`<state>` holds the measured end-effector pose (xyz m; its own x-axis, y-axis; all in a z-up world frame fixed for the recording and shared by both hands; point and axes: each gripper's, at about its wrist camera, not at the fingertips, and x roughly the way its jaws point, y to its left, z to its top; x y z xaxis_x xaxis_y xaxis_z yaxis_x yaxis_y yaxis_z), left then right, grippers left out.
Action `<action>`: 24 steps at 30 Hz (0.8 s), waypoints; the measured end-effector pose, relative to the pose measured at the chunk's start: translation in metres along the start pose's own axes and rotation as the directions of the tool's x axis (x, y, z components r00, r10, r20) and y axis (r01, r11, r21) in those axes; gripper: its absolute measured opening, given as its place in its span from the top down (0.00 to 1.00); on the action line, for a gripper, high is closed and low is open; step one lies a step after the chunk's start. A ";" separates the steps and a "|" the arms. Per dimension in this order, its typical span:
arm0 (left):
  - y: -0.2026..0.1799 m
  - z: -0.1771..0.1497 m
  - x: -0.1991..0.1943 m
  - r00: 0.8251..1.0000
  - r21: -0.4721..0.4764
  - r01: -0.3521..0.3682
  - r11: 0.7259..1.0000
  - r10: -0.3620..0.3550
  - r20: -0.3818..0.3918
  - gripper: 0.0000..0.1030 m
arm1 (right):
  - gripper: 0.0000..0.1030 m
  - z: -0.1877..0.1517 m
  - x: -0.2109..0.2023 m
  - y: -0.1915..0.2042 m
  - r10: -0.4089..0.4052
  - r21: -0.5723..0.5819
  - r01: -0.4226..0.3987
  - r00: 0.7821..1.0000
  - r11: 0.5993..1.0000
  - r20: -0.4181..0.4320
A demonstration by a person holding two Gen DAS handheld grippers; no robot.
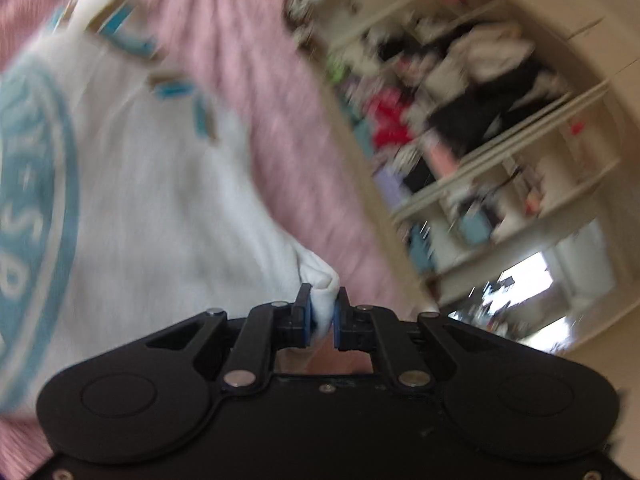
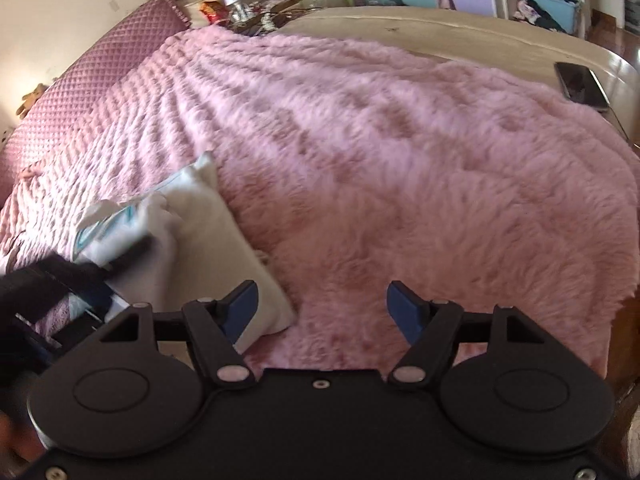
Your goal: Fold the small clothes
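The left gripper (image 1: 323,312) is clamped on a corner of the white shirt (image 1: 160,216) over the pink blanket (image 2: 400,160); the right gripper (image 2: 322,308) gapes empty. That small pinch could slip, spoiling the fold

Blanket (image 2: 380,168): on the bed, under everything.
Shirt (image 2: 192,232): on the blanket, at 9 o'clock.
Left claw (image 1: 323,312): at the shirt's near corner.
Phone (image 2: 582,86): on the bed edge, at 2 o'clock.
Shelves (image 1: 500,152): beyond the bed.
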<state>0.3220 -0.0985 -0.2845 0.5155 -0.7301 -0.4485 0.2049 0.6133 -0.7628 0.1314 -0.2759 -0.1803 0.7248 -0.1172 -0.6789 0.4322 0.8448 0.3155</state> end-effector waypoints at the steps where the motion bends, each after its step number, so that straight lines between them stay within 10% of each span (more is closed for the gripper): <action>1: 0.005 -0.009 0.014 0.998 0.036 -0.041 0.999 0.043 -0.048 0.93 | 0.30 0.000 0.001 -0.003 -0.004 0.007 0.004 1.000 1.000 0.001; 4: 0.018 -0.027 0.030 0.992 0.046 -0.082 0.996 0.086 -0.096 0.89 | 0.30 0.004 0.002 -0.009 -0.007 0.022 0.007 1.000 1.000 0.000; 8: 0.008 -0.017 0.019 0.990 0.059 -0.024 0.998 0.032 -0.135 0.41 | 0.30 0.013 0.002 -0.008 0.012 -0.001 -0.012 1.000 1.000 0.025; 12: -0.011 -0.001 -0.022 0.997 0.161 -0.021 0.987 0.033 -0.070 0.29 | 0.30 0.033 0.008 0.012 0.131 -0.095 -0.124 0.989 0.988 0.069; 16: 0.009 0.029 -0.059 0.987 0.188 -0.151 0.970 0.138 0.084 0.27 | 0.36 0.058 0.031 0.046 0.307 -0.244 -0.289 0.951 0.926 0.041; 21: 0.080 0.080 -0.089 0.922 -0.038 -0.317 0.948 0.317 0.222 0.27 | 0.54 0.093 0.089 0.088 0.502 -0.249 -0.528 0.849 0.812 -0.163; 24: 0.121 0.110 -0.095 0.906 -0.147 -0.321 0.936 0.348 0.240 0.27 | 0.54 0.108 0.124 0.105 0.505 -0.206 -0.539 0.840 0.817 -0.199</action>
<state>0.3891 0.0782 -0.2831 0.7382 -0.3756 -0.5604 -0.0958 0.7640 -0.6381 0.3244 -0.2580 -0.1600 0.7201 0.4318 -0.5431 -0.1484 0.8605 0.4873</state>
